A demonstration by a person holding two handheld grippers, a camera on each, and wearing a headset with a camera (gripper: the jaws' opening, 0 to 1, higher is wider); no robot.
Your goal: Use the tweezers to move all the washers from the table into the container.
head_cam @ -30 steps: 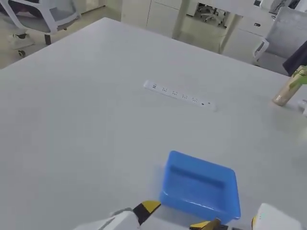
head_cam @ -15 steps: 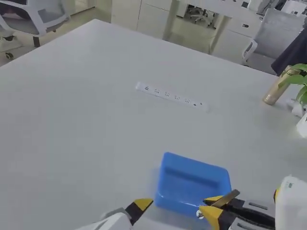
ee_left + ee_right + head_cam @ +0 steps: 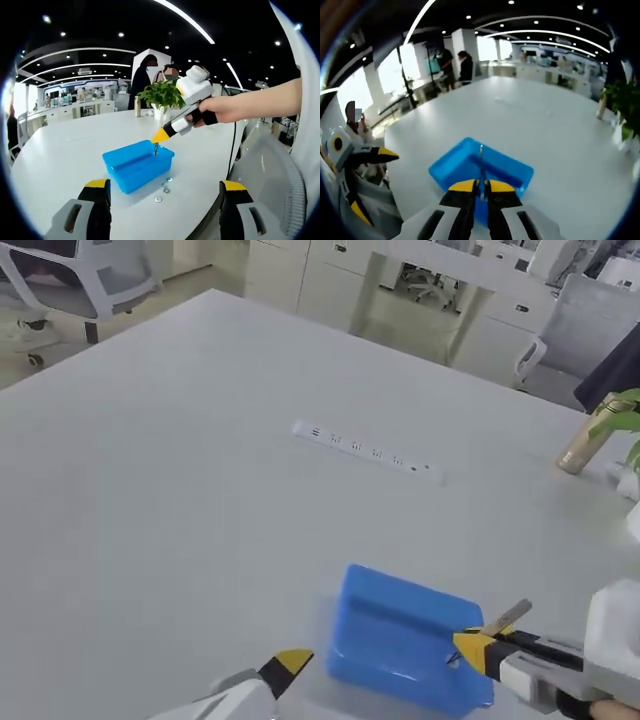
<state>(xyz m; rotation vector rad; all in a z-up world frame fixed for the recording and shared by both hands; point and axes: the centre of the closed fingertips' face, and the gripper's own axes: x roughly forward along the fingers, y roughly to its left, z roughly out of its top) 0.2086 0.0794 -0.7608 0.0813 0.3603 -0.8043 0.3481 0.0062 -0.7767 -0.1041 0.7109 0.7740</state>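
The left gripper view gives the washers (image 3: pixel 163 189): a few small silvery rings lying flat and loose on the white table (image 3: pixel 55 150), just beside the near corner of the container (image 3: pixel 131 165), a shallow bright-blue rectangular tray. The same view has the right gripper (image 3: pixel 161 135) held in a hand (image 3: pixel 222 108), its yellow tips above the container's far edge. The thin dark point of the tweezers (image 3: pixel 156 148) hangs down over the rim; whether a washer sits in that point cannot be told. The left gripper (image 3: pixel 165 184) itself stands released, its two yellow-capped jaws wide apart with nothing between them. The right gripper view looks along clenched jaws that grasp the tweezers, the slim metal blade running forward over the open container, and it has the left gripper off to its left. The head view adds a white power strip (image 3: pixel 365 449) farther out on the table, well apart from the container, and a gold bottle (image 3: pixel 584 446) at the far right edge.
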